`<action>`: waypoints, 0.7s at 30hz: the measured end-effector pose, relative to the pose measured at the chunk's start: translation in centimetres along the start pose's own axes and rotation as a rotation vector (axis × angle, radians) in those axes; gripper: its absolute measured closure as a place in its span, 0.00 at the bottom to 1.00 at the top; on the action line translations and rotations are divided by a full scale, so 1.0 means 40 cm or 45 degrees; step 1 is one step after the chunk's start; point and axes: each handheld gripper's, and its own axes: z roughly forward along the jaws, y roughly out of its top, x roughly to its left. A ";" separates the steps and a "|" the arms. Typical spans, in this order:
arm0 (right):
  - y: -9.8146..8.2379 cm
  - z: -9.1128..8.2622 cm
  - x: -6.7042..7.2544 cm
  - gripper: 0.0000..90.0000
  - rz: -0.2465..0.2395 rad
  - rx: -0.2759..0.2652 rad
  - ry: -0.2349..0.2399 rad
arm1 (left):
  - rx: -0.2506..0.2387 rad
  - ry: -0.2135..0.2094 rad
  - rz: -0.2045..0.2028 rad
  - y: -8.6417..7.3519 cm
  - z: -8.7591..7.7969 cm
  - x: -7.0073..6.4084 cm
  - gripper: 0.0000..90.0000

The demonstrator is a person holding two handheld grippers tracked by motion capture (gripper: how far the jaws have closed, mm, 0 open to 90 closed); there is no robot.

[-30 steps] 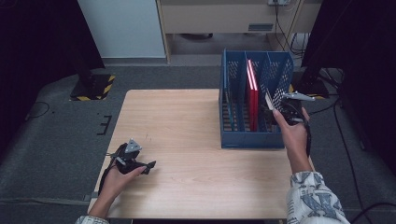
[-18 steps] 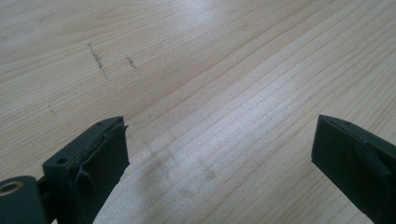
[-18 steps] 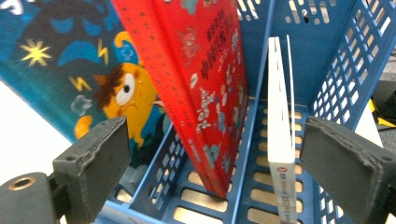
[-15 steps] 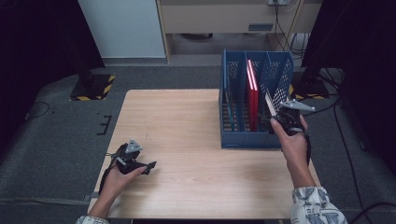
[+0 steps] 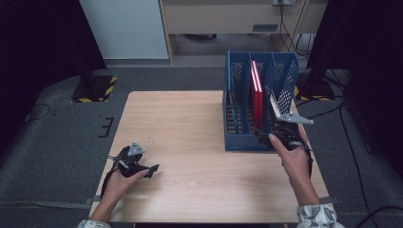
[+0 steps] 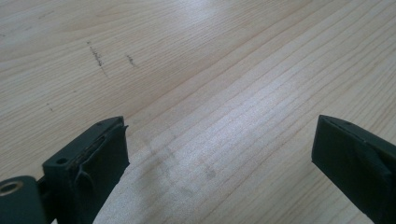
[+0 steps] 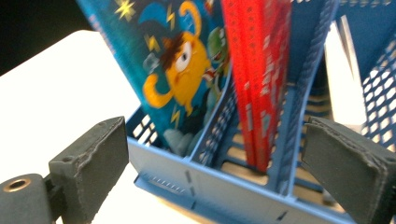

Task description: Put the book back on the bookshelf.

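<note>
The blue file rack (image 5: 247,137) stands at the surface's (image 5: 190,123) right side, its slots running away from the person. Blurred and cropped, a cartoon-covered book (image 7: 182,70) leans beside upright red books (image 7: 257,70). The right gripper (image 7: 215,172) faces the rack's front, fingers spread; the left gripper (image 6: 219,163) rests near-left, fingers spread, empty.

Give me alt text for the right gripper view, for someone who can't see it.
A blue file rack seen close up between the two open jaws of the right tool. A blue cartoon book leans in its left slot, a red book stands in the middle slot, and something white sits in the right slot.
</note>
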 end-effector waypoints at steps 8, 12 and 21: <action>-0.050 0.001 0.041 0.09 -0.029 0.029 0.047 | 0.006 -0.002 0.001 -0.001 0.002 0.000 0.03; -0.076 0.004 0.062 0.09 -0.033 0.049 0.075 | 0.007 0.000 0.001 -0.002 0.002 0.001 0.03; -0.133 0.011 0.112 0.09 -0.067 0.093 0.141 | 0.007 -0.003 0.006 0.000 0.002 -0.002 0.03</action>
